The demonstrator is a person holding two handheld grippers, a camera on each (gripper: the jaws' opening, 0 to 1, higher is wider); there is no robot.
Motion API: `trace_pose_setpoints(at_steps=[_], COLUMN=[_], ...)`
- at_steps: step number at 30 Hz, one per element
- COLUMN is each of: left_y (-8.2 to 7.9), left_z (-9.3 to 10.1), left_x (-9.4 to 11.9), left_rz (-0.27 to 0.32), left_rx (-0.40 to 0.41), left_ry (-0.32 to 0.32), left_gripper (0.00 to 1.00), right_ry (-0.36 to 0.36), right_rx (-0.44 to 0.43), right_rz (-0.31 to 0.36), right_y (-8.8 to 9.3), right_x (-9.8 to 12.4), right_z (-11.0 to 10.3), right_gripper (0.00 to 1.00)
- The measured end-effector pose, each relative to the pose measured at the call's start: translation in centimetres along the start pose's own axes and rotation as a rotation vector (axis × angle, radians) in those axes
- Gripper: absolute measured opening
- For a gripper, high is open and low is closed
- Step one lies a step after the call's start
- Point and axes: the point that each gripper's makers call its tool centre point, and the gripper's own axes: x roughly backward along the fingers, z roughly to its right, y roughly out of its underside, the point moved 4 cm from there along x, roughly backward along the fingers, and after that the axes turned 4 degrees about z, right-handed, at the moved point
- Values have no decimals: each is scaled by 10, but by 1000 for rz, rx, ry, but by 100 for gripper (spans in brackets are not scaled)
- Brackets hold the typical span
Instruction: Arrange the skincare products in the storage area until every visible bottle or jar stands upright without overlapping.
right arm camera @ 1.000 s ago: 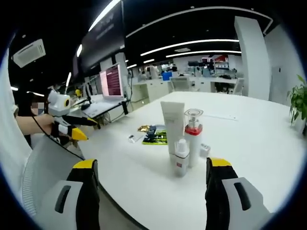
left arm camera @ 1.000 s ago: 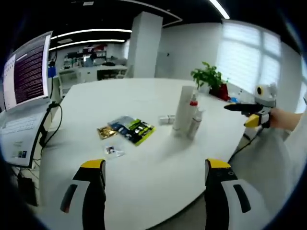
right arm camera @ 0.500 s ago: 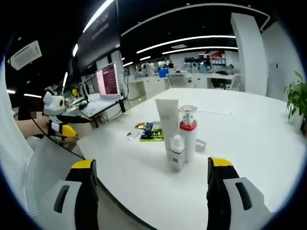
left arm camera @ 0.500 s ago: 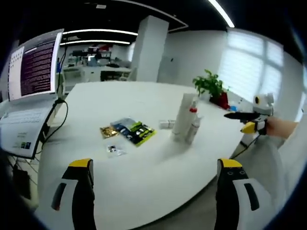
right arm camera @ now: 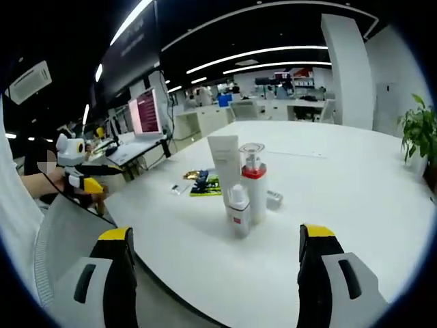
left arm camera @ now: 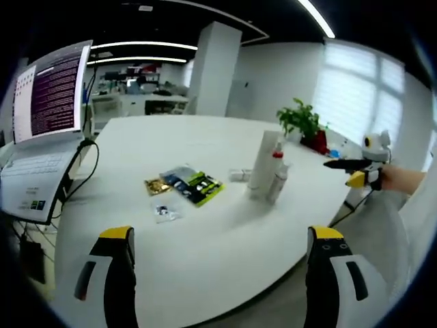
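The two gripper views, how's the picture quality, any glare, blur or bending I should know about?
Left gripper view: bright window washes out, fisheye curves the table edge, bottles look small and soft. Right gripper view: ceiling light strips bow into arcs, bottles are fairly sharp, with faint shadows under them.

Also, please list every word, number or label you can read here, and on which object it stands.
None can be read.
Monitor: lines of text, too small.
Small white bottle: red label, blurred.
Green packet: print, blurred.
White tube: no legible print.
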Motion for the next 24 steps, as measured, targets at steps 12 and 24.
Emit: trace_pose_setpoints(at_steps=[12,24], left_y=[3,3], left_z=[-6,-3], left_x=[0,-6], left_rz=[-10,-33], left_rx=[-4,26], left_ry=[-1,13], left_gripper=[95,92], right_ry=[35,44], right_rx=[162,312], right_rz=[-151,-251], right_y=[-2,-22], right_x=[-12,-54], right_z=[42,93], right_gripper=[100,96])
